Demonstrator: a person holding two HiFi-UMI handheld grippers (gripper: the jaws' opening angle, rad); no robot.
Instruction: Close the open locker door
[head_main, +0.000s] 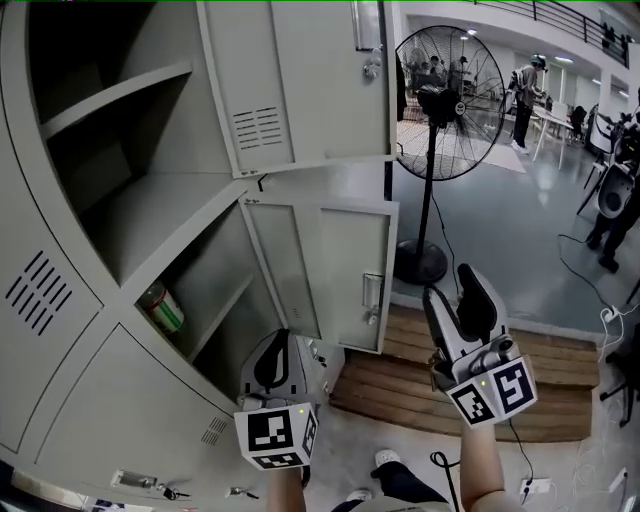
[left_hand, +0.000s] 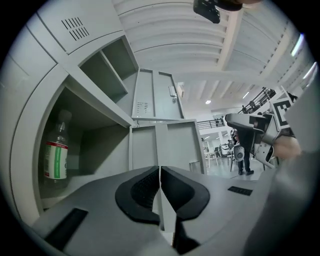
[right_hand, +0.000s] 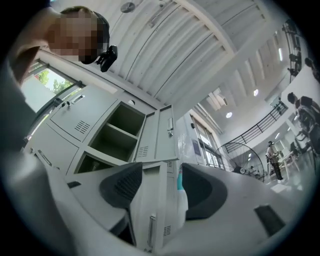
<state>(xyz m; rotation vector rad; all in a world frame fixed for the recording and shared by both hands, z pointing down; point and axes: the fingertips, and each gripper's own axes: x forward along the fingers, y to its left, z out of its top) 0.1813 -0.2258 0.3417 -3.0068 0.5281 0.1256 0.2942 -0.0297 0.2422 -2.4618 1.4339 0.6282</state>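
Standing locker bank (head_main: 60, 300): grey steel, filling the head view from 12 round to 8 o'clock. Two of its compartments gape because their doors are swung out into the room.
Fan (head_main: 450, 100): on its pole at 1 o'clock, well apart from the lockers and no part of the job.
Upper door (head_main: 300, 80): open at 12 o'clock, above where either gripper now sits.
Lower door (head_main: 335, 270): the task's thing by my reading. It hangs at the centre of the head view, swung roughly square to the locker front, with its free edge toward 3 o'clock.
Wooden platform (head_main: 420, 370): flat on the floor at 5 o'clock, below the open door's free edge.
Right gripper (head_main: 455, 295): jaws wide apart with nothing pressed between them. It is tilted upward at 4 o'clock of the Lower door, near the free edge but apart from it. Its own view lines that edge up between the jaws, probably so that a push toward 9 o'clock would swing the door home.
Left gripper (left_hand: 160, 170): jaws together and empty, at 6 o'clock. It points level into the lower compartment, seemingly held in reserve, and may need to clear the door's swing.
Bottle (head_main: 160, 307): upright at 9 o'clock of the Lower door, set well inside the compartment, so it should not block closing.
Latch (head_main: 372, 297): on the Lower door beside its free edge, the part that must meet the frame.
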